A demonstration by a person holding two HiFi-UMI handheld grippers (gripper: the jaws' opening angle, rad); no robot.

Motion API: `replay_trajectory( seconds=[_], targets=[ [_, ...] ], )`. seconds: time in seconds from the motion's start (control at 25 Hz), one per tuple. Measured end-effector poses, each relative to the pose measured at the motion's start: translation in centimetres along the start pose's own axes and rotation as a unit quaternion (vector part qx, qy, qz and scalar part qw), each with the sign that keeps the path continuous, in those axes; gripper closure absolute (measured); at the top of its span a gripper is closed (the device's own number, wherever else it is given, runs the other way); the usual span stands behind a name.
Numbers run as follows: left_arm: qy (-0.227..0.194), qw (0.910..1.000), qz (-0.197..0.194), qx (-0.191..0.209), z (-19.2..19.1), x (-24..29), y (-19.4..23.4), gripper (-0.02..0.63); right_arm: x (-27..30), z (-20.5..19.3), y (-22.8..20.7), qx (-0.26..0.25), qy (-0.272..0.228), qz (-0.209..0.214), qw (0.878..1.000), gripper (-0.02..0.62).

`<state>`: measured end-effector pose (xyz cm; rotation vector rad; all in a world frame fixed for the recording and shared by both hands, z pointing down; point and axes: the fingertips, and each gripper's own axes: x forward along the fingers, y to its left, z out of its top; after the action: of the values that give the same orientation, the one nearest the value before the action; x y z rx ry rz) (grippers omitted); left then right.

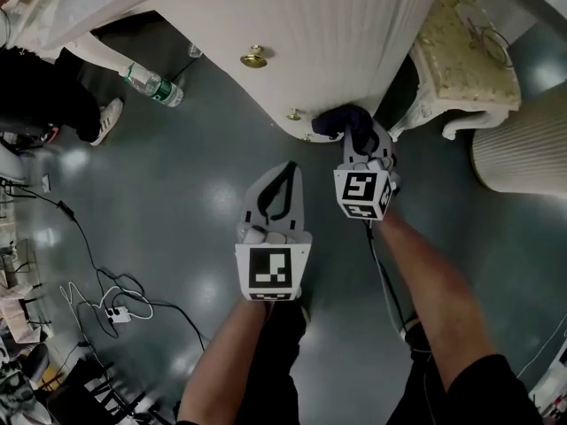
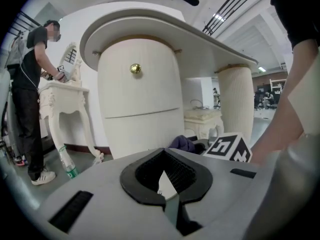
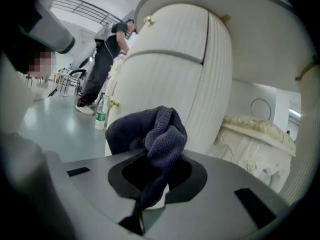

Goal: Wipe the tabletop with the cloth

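Both tongs are hanging low in the head view: the right tongs [image 1: 357, 142] are pinching the dark cloth [image 1: 335, 120] at their tips, and the left tongs [image 1: 286, 173] beside them are closed on nothing. In the left gripper view the tabletop [image 2: 150, 24] is looming above the tips, so lifting comes first. In the right gripper view the cloth is bunching ahead of the tips, probably needing flattening.

A green-labelled plastic bottle [image 1: 152, 85] stands just beside a person's white shoe [image 1: 108, 119], with perhaps a power strip [image 1: 119, 315] well apart.
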<state>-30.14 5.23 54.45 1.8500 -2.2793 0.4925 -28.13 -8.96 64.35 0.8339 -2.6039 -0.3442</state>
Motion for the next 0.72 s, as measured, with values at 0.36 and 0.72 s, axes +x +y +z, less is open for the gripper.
replay_trajectory(
  seconds=[0.36,0.72],
  targets=[
    [0.036,0.9991,-0.007,-0.02,5.3,-2.0,-2.8,0.6,-2.3,10.0,-9.2,0.089,0.025,0.016,0.996,0.551],
    [0.025,0.9986,-0.026,-0.038,12.1,-1.1,-4.7,0.598,-4.7,20.3,-16.6,0.082,-0.034,-0.01,0.996,0.551]
  ],
)
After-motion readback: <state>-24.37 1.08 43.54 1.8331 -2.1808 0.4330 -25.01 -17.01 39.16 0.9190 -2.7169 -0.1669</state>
